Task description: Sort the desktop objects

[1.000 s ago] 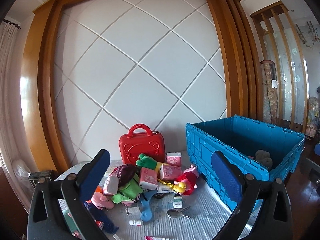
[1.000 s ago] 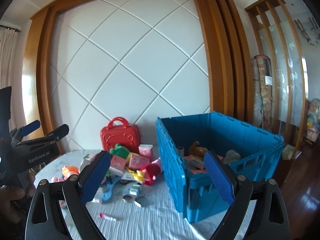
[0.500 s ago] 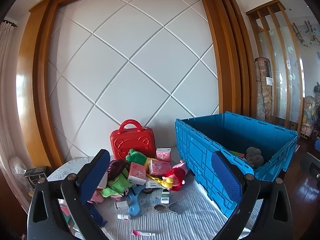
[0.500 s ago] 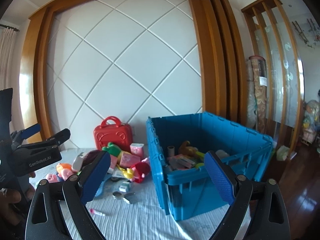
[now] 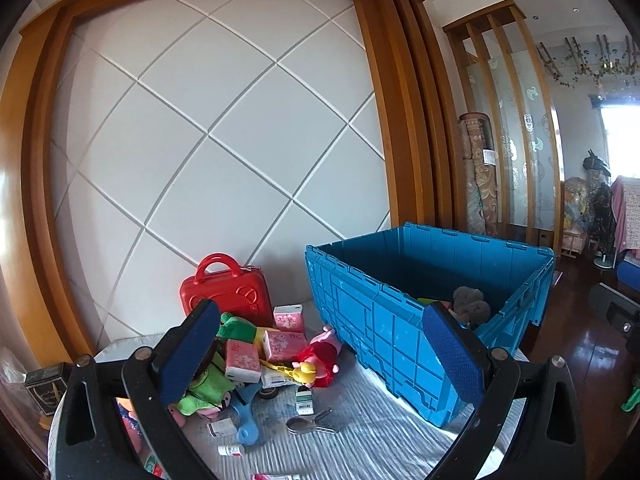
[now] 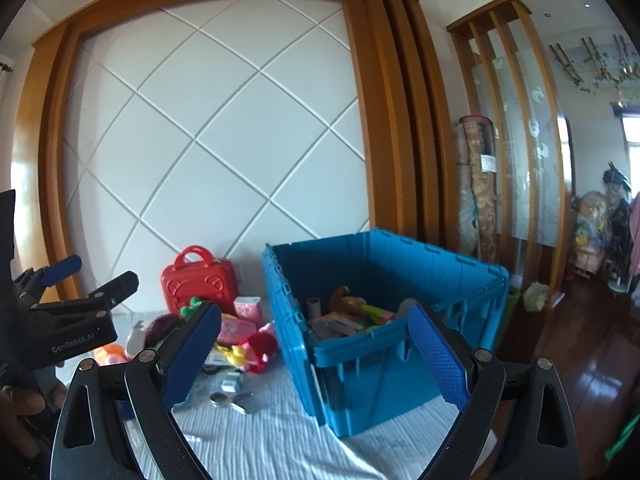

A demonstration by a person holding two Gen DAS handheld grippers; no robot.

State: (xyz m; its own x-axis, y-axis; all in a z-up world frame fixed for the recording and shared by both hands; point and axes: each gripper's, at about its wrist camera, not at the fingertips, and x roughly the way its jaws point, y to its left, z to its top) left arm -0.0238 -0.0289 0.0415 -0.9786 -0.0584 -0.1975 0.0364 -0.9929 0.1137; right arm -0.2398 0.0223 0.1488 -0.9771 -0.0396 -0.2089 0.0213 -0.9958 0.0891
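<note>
Blue plastic crate (image 5: 400, 332) stands open at the right of the white-clothed surface (image 5: 360, 432), against the panelled wall; in the right wrist view it holds a mix of toys and boxes, among them a brown plush (image 6: 346, 296). Left of the crate lies the unsorted heap: a red toy suitcase (image 5: 224, 292) upright at the back, pink tissue packs (image 5: 280, 344), a green plush (image 5: 204, 388), a red-and-pink plush doll (image 5: 320, 356), a blue hand mirror (image 5: 248, 412) and a metal clip (image 5: 312, 426) nearer the camera. The left hand-held gripper (image 5: 320, 364) hangs above the heap, jaws spread wide and holding nothing. The right hand-held gripper (image 6: 316, 360) is likewise wide and empty, facing the crate's near corner. A hand (image 6: 20, 404) shows at the left edge of the right wrist view.
</note>
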